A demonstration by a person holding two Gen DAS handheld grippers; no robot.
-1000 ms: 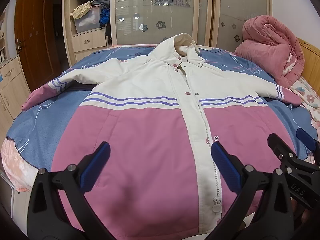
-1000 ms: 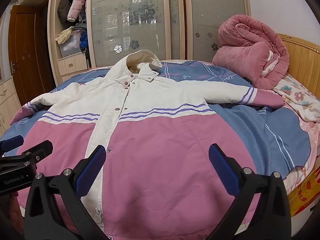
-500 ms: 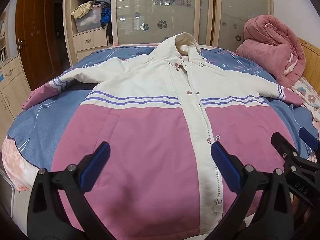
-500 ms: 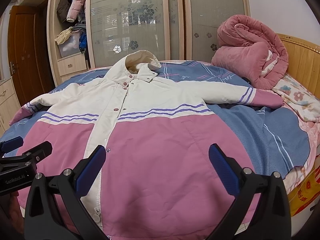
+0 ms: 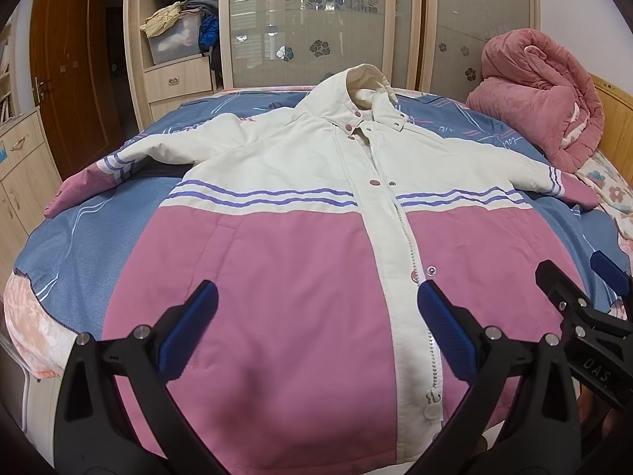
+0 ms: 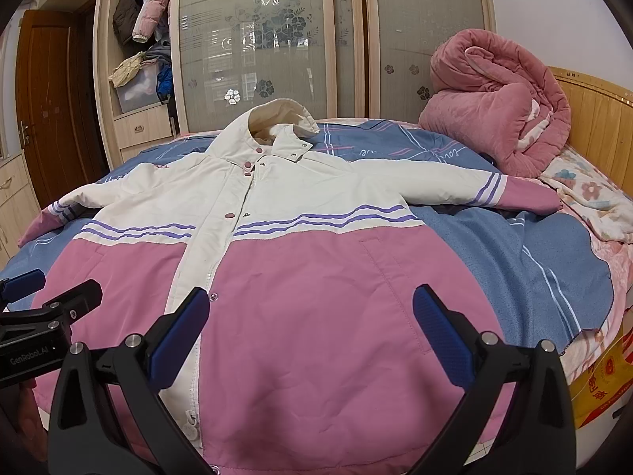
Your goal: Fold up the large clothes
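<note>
A: What has moved since a second ago?
B: Very little. From the left wrist view the jacket (image 5: 300, 261) sits slightly lower in the frame than before, and the right gripper (image 5: 585, 316) at the right edge has slipped down a touch.
A: Where is the jacket?
B: Spread flat, front up, on the bed (image 6: 526, 261), collar towards the wardrobe (image 6: 277, 39), both sleeves stretched out sideways. The hem is nearest the cameras.
A: And the left gripper (image 5: 316, 332)?
B: Its jaws are spread wide above the pink lower half, pinching nothing. In the right wrist view the right gripper's jaws are likewise spread over the pink panel, clear of the cloth.
A: Anything else on the bed?
B: A rolled pink quilt (image 6: 502, 103) lies by the wooden headboard (image 6: 593, 118), well apart from the jacket's body.
</note>
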